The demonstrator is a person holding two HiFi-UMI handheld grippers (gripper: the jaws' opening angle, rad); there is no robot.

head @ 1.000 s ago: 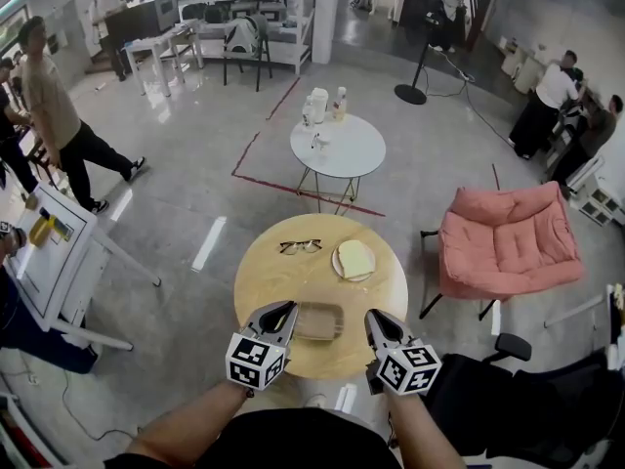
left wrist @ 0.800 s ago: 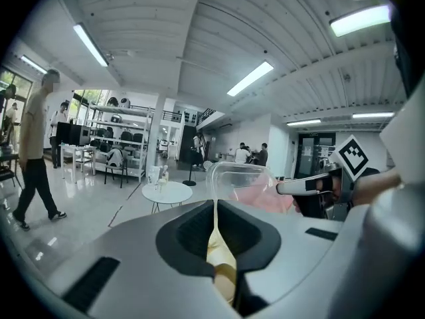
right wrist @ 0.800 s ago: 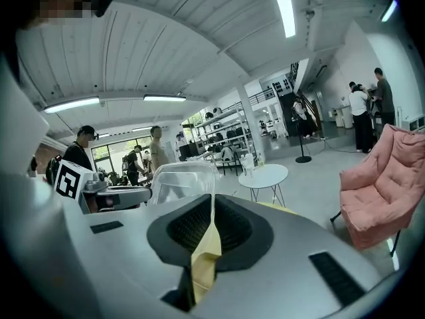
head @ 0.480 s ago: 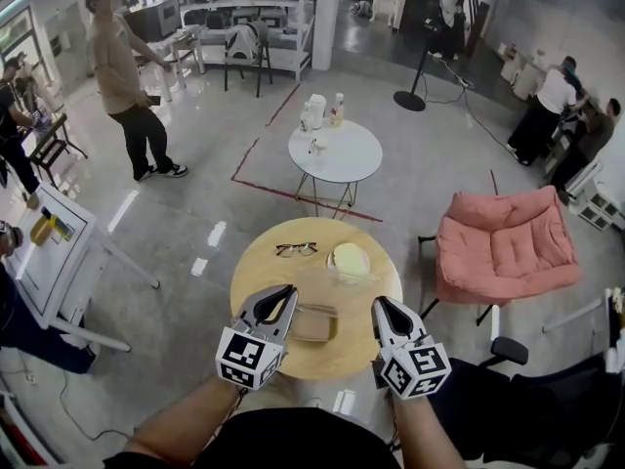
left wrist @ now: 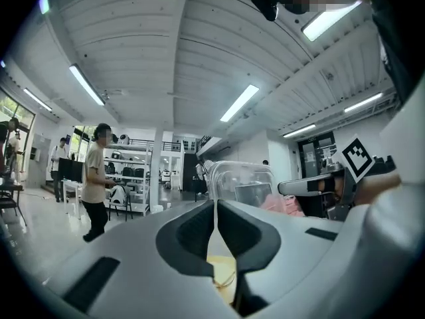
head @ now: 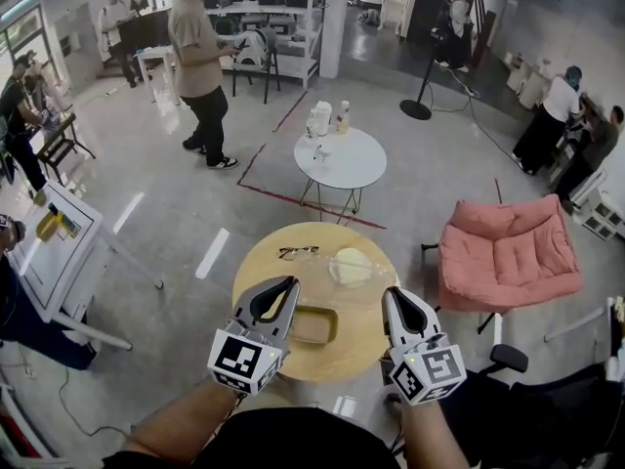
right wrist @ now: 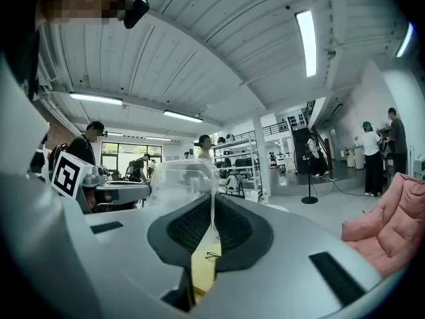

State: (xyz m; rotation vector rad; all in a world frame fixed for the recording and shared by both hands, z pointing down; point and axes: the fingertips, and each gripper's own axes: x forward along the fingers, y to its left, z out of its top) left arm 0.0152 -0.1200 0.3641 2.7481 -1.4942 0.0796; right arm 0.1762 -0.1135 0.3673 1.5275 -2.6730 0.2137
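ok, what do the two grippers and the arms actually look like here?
The left gripper and right gripper match: light grey shells tapering to beak-like jaws lined with black ribbed pads. Each carries a white cube with black square markers. No cables show. The forearms are bare, and the person wears a dark top.

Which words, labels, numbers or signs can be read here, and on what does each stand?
No readable text anywhere.
Cubes on left gripper and right gripper: square marker patterns only, no letters.
Bottles on the white table: labels too small to read.
Clear cover, pinched by both: no print.
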